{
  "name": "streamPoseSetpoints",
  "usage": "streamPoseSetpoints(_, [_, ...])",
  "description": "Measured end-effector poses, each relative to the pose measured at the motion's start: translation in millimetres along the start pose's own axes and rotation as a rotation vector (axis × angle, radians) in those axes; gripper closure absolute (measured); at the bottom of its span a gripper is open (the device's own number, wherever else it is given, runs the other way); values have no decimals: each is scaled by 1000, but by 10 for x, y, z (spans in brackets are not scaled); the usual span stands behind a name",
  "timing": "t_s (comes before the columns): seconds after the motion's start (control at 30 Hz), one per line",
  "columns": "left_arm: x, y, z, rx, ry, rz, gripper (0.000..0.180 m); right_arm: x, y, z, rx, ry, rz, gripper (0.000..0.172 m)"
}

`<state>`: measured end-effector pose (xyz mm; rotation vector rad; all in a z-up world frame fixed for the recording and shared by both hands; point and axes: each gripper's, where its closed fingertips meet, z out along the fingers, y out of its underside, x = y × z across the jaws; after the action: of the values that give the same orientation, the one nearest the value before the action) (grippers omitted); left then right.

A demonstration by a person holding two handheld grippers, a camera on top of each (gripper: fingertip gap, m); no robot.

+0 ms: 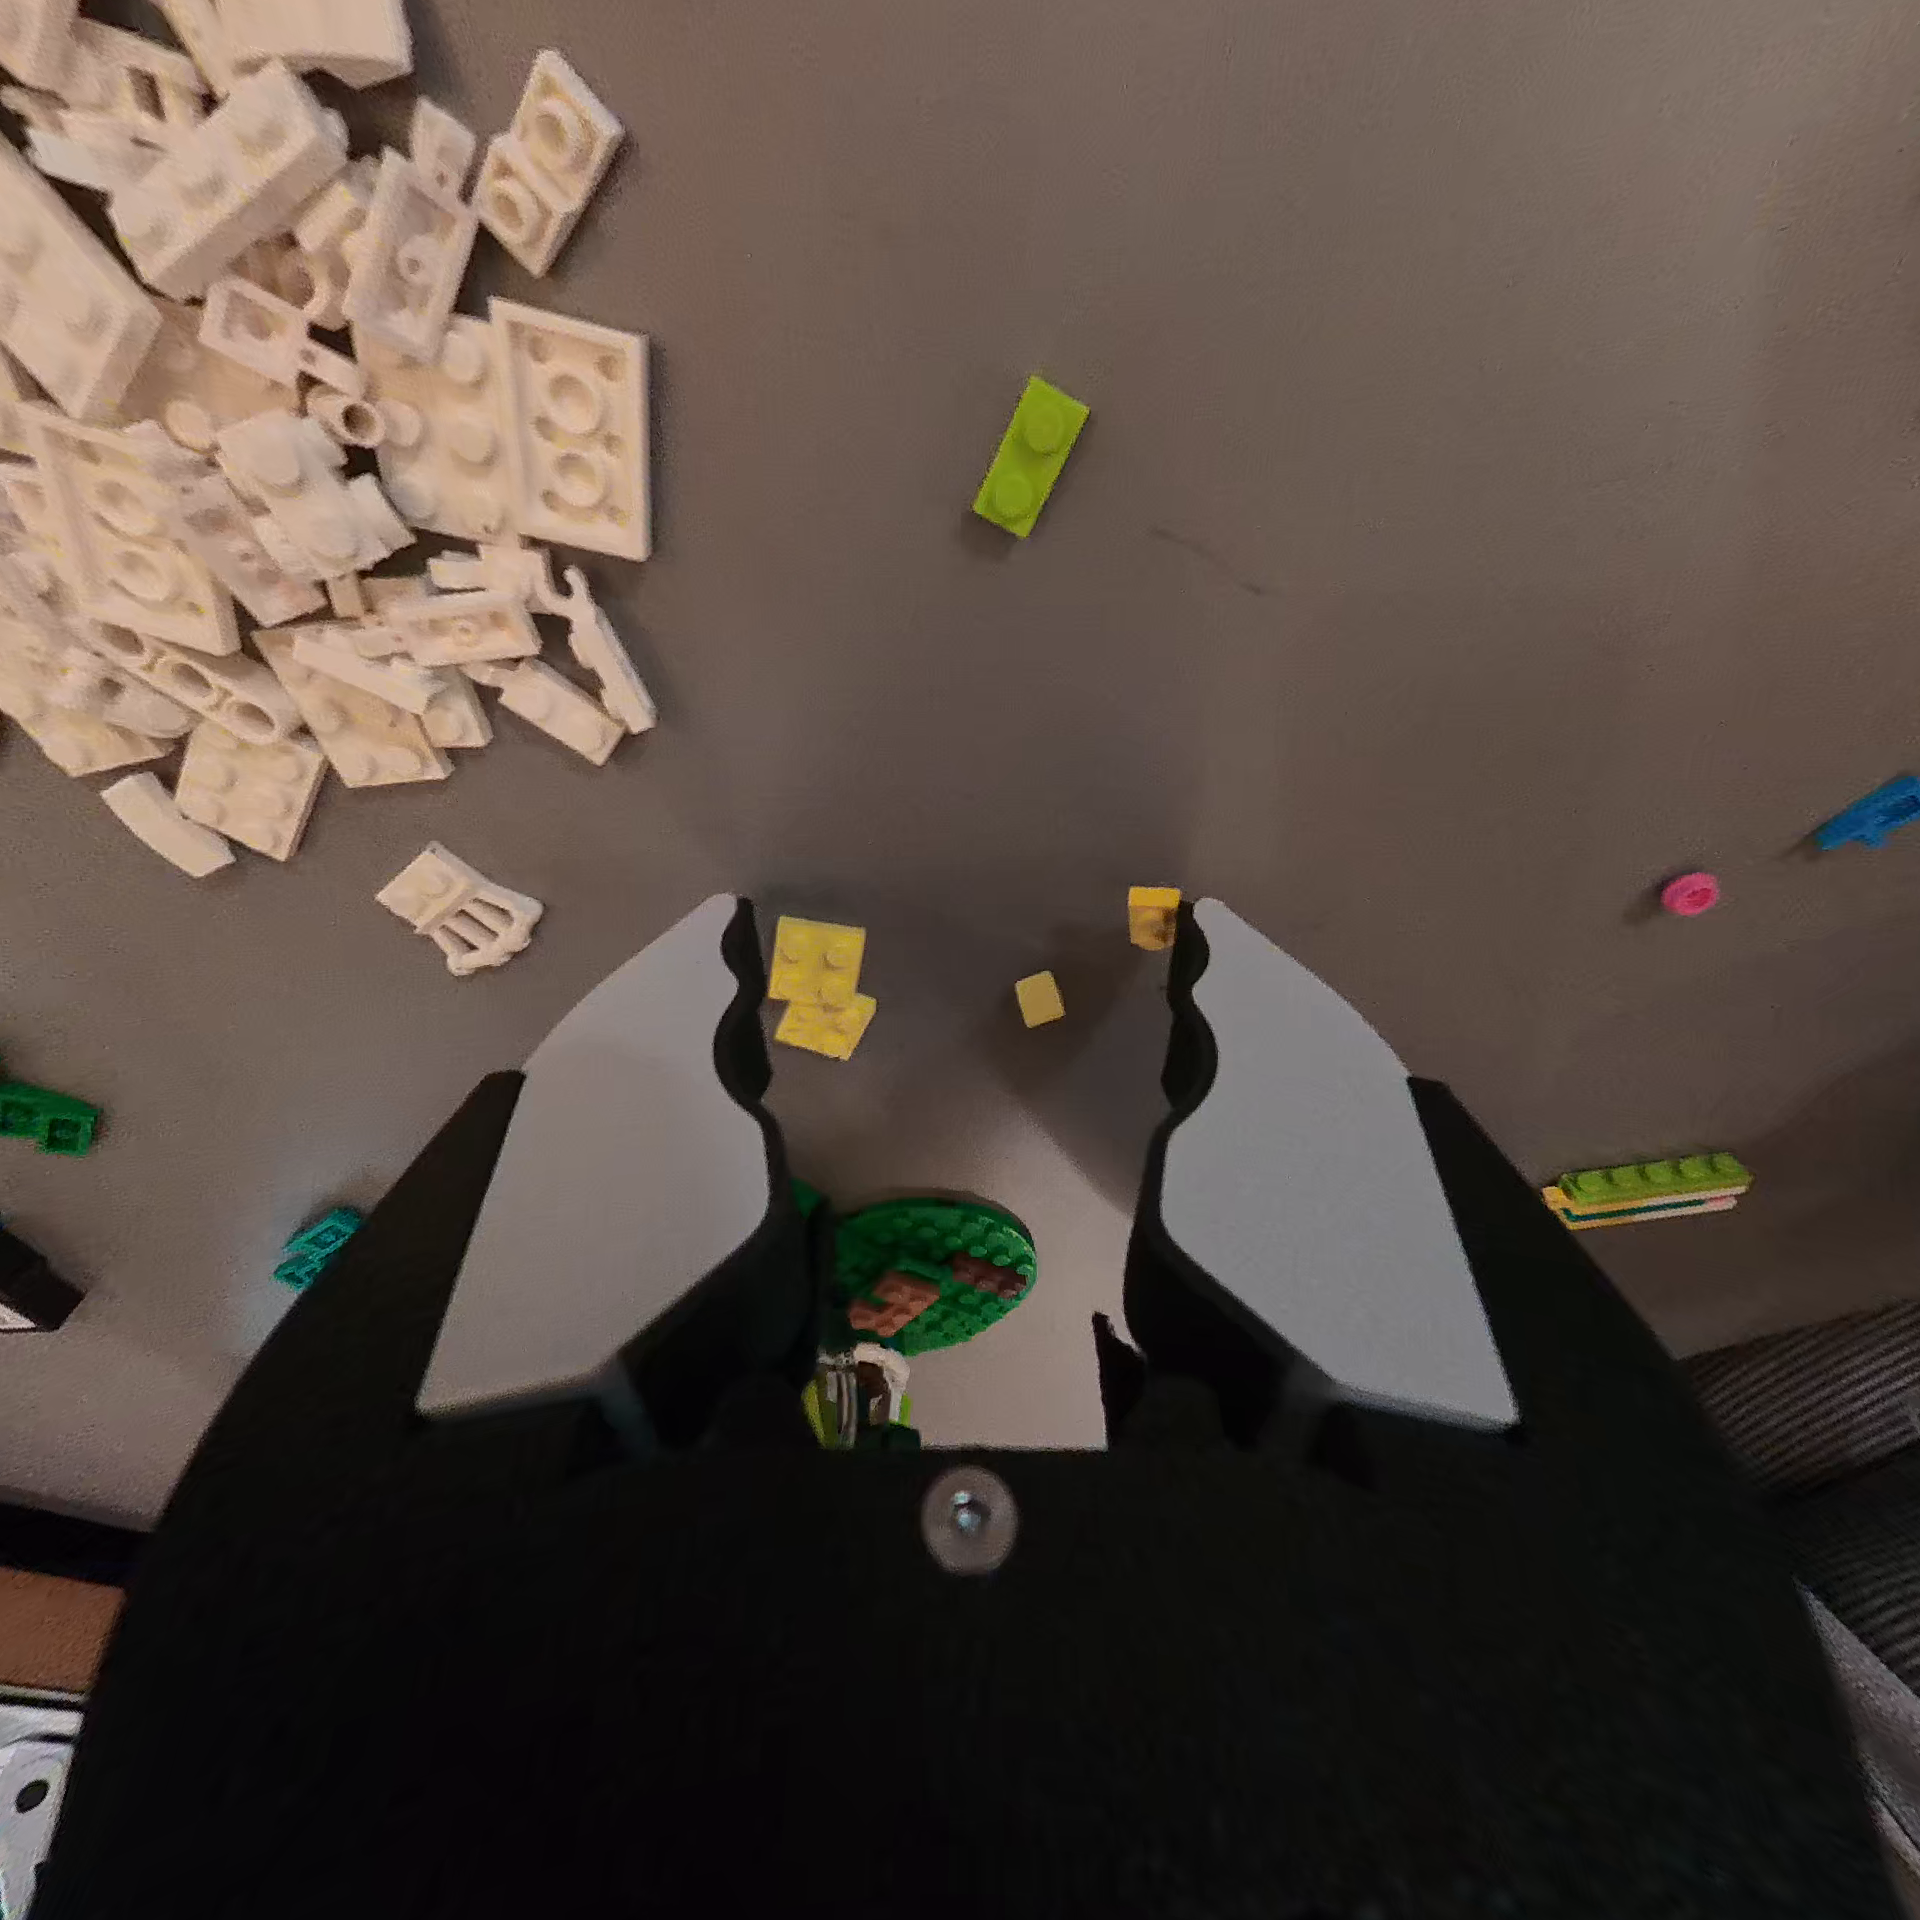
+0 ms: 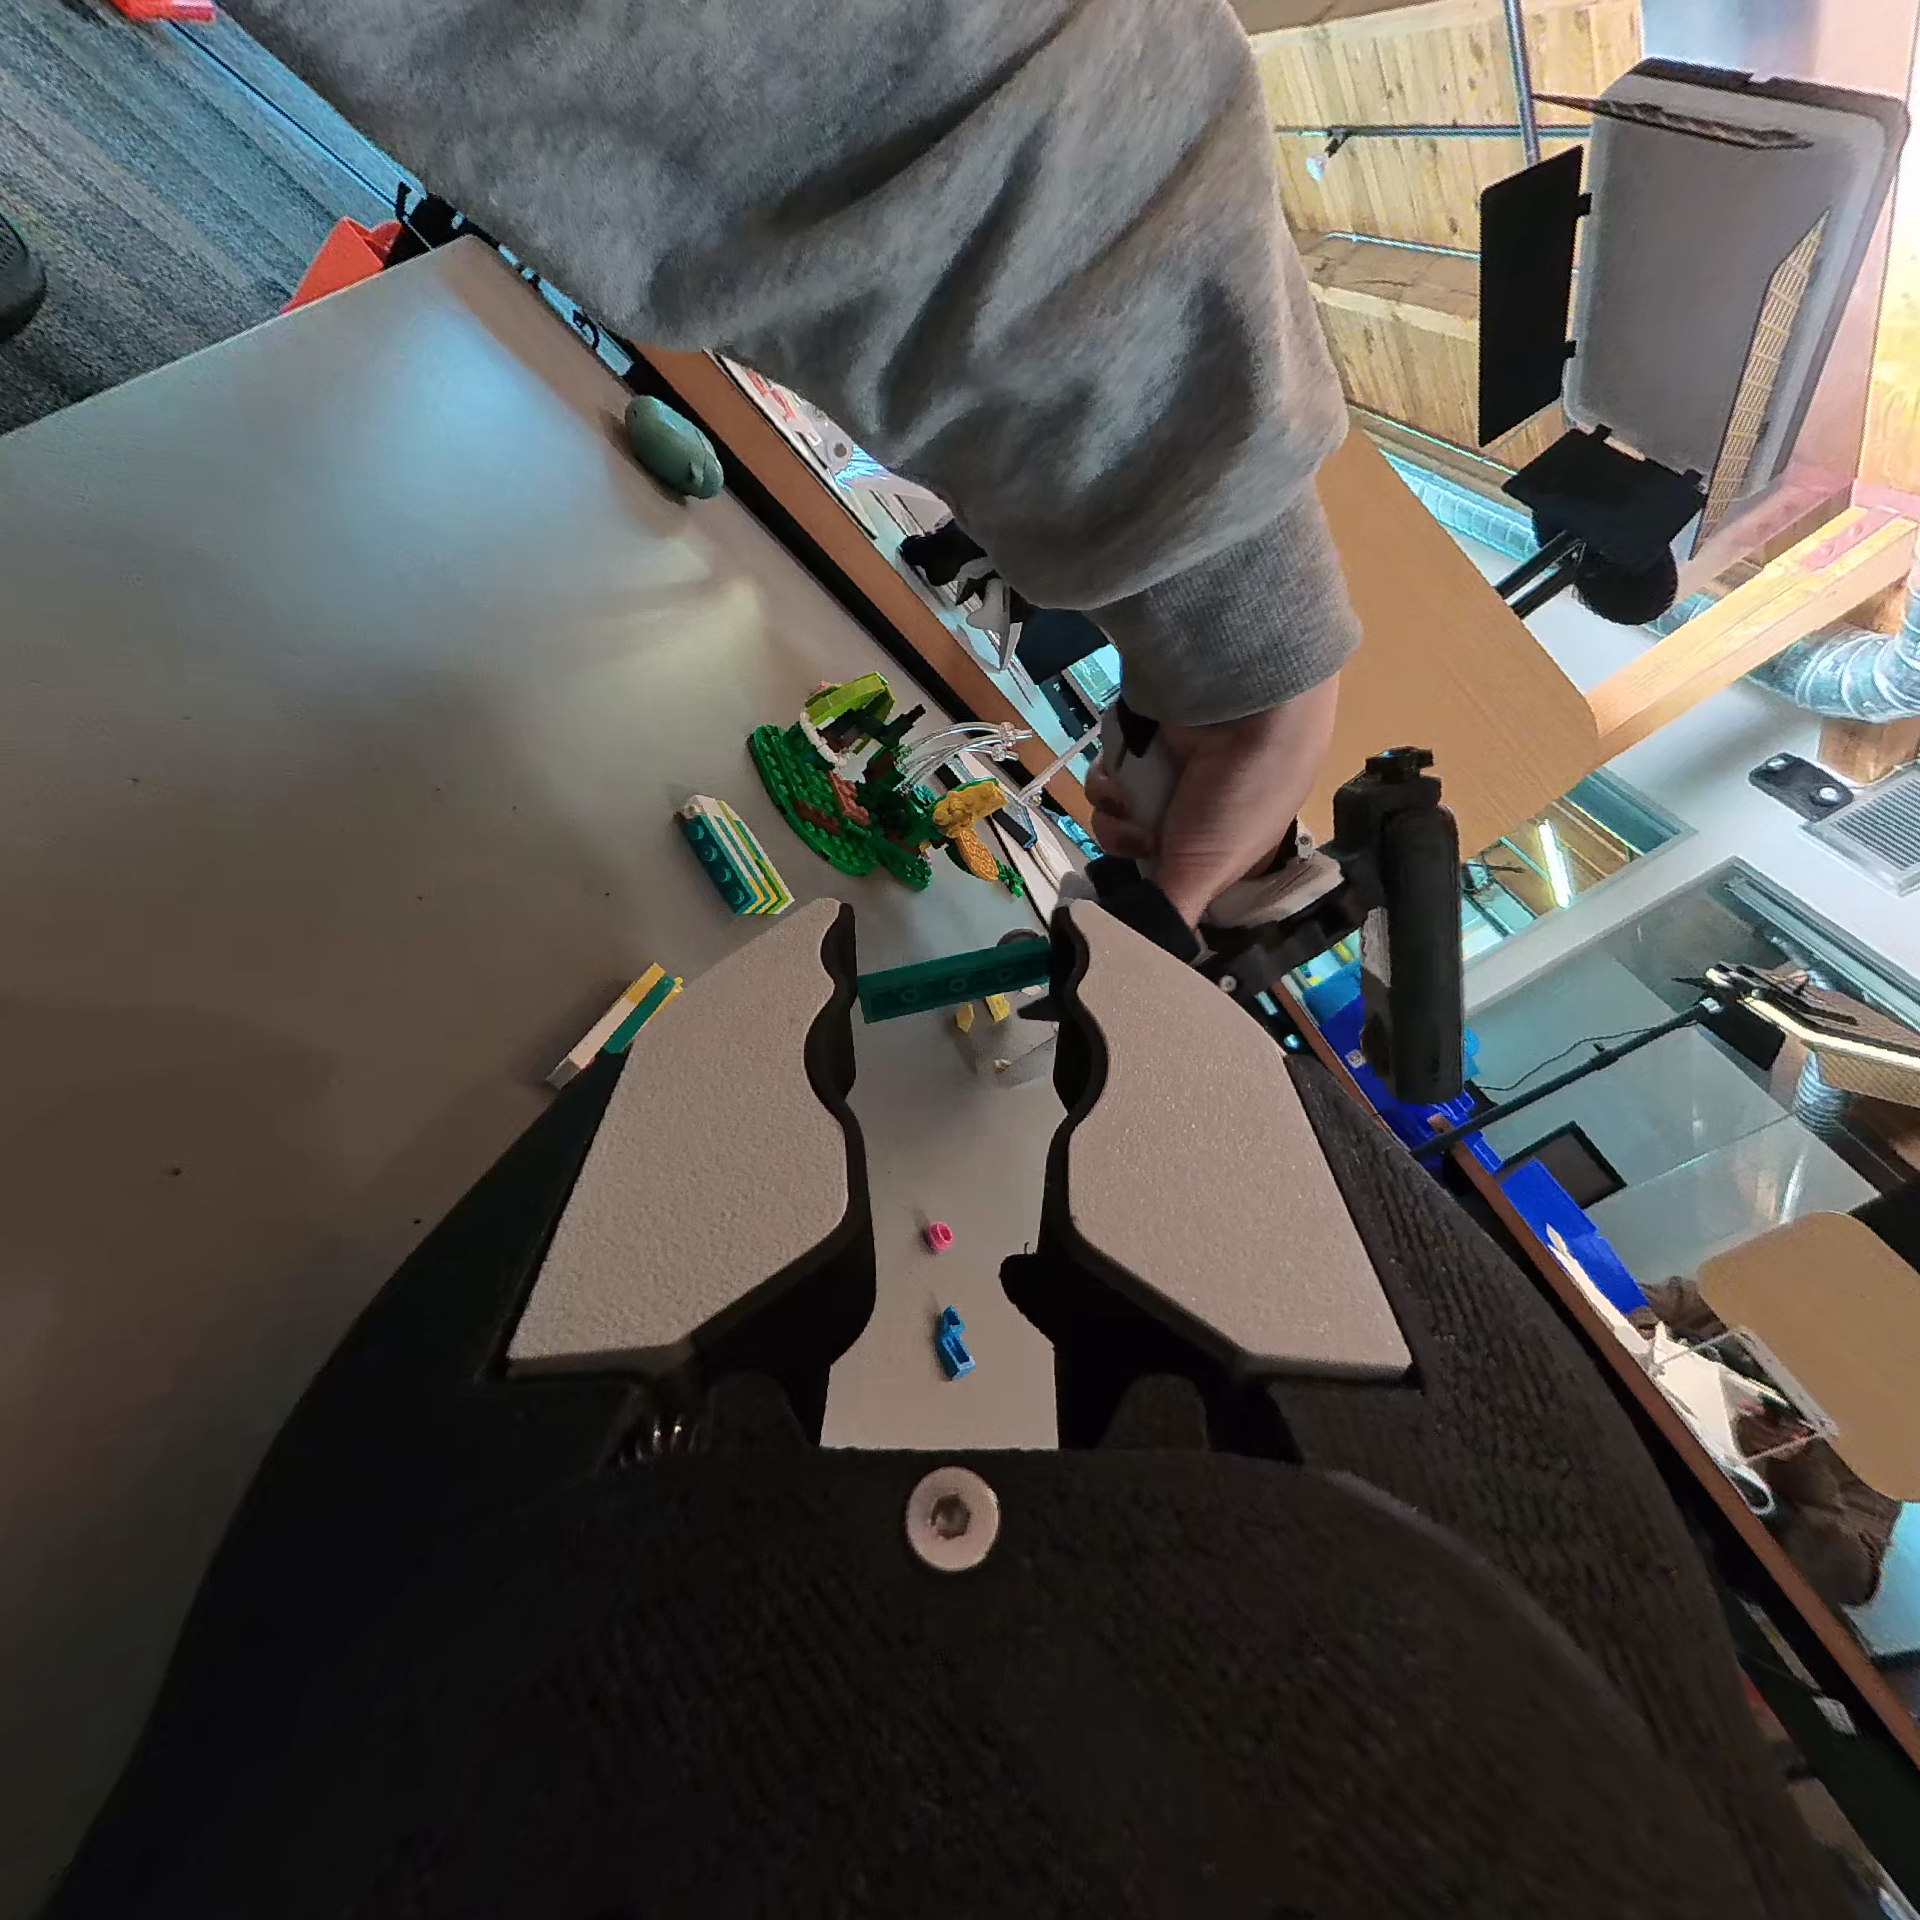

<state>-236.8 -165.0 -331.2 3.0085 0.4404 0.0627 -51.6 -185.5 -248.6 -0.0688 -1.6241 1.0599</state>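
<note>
My left gripper point(image 1: 961, 914) is wide open over the grey table point(image 1: 1351, 416). Between its fingers lie two overlapping yellow plates point(image 1: 818, 982) close to the left finger and a small yellow cube point(image 1: 1039, 1000) in the middle. Another small yellow piece point(image 1: 1153, 916) sits right at the right fingertip point(image 1: 1195, 935); neither pad presses on anything. My right gripper point(image 2: 951, 935) is shut on a dark teal long plate point(image 2: 951, 982), held crosswise between both pads above the table. A hand point(image 2: 1216, 800) holds the left gripper beyond it.
A pile of white bricks point(image 1: 260, 416) fills the upper left. A lime brick point(image 1: 1031, 457), pink round piece point(image 1: 1688, 894), blue piece point(image 1: 1870, 816) and stacked plates point(image 1: 1647, 1190) lie about. A green round model point(image 2: 831, 800) stands near the table edge.
</note>
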Motion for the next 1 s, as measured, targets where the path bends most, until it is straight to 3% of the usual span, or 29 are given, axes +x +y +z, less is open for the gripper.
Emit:
streamPoseSetpoints(0.23, [24,55,42,-25,38,-6,95,-8,4,1,-2,-4,-6,137])
streamPoseSetpoints(0.5, [-31,1,-81,45,53,-16,97,-14,5,-1,-2,-7,-13,137])
streamPoseSetpoints(0.77, [237,-362,-558,426,290,31,125,-2,-1,-6,1,0,-17,137])
streamPoseSetpoints(0.9, [362,-327,-586,472,266,102,120,86,10,-11,-11,48,-5,137])
streamPoseSetpoints(1.0, [720,-306,-829,657,400,134,120,254,45,-44,-21,123,45,137])
